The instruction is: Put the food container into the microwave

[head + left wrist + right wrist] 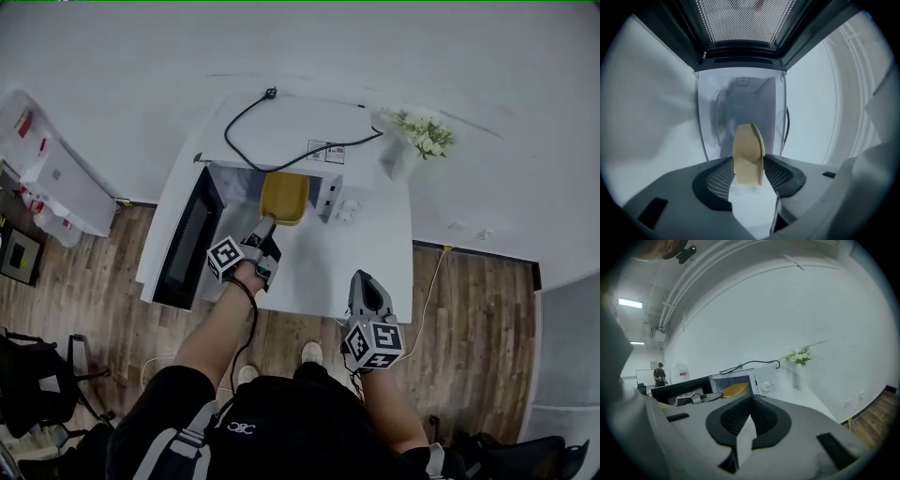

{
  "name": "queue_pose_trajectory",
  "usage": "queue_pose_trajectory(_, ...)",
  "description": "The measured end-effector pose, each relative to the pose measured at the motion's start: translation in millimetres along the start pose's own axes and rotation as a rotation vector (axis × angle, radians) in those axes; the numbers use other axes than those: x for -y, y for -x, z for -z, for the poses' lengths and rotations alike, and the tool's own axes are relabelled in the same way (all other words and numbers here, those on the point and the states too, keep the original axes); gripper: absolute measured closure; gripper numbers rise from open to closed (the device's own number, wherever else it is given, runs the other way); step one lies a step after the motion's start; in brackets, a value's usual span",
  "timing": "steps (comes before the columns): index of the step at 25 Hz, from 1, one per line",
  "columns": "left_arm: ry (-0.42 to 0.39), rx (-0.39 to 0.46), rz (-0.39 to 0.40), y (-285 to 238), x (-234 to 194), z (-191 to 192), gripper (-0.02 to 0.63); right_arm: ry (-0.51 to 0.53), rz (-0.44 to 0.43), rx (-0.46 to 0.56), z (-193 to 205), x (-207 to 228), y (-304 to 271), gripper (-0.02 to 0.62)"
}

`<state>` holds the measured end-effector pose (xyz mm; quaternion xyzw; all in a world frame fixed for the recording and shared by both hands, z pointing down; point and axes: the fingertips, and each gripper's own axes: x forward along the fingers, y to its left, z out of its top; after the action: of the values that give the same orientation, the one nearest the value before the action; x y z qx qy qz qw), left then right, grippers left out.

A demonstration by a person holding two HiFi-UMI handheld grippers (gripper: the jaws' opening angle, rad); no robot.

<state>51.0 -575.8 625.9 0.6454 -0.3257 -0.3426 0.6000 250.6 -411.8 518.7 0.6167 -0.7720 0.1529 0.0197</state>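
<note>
Left tongs (749, 172) are clamped on the near edge of the yellow food container (749, 157), one pad on each face. The container juts straight out ahead of them, right at the mouth of the microwave (281, 141). The white cavity lies dead ahead of the left tongs, and the dark door (187, 246) hangs open off to their left. A black cable (246, 120) loops over the microwave's top, beyond the tongs. My right tongs (750, 401) hang back near my body, off the front edge of the worktop (375, 248), pads pressed together with nothing between them. They point towards the microwave's control panel. A white vase of flowers (417, 136) stands on the worktop's far corner, ahead of the right tongs and a little to their right.
</note>
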Motion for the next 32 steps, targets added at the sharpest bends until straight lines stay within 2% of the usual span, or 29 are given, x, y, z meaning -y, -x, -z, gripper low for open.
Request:
queue_pose_trajectory(13, -0.038, 0.032, -0.044, -85, -26, -40, 0.391, 0.007, 0.053, -0.062, 21, 43, 2, 0.594)
queue_pose_trajectory(22, -0.068, 0.037, -0.089, -125, -35, -49, 0.391, 0.033, 0.061, -0.095, 30, 53, 10, 0.594)
queue_pose_trajectory(29, -0.172, 0.032, -0.183, -126, -47, -52, 0.388, 0.035, 0.073, -0.107, 33, 61, 14, 0.594)
queue_pose_trajectory(32, -0.252, 0.01, -0.225, -126, -47, -50, 0.388, 0.036, 0.07, -0.113, 36, 58, 14, 0.594)
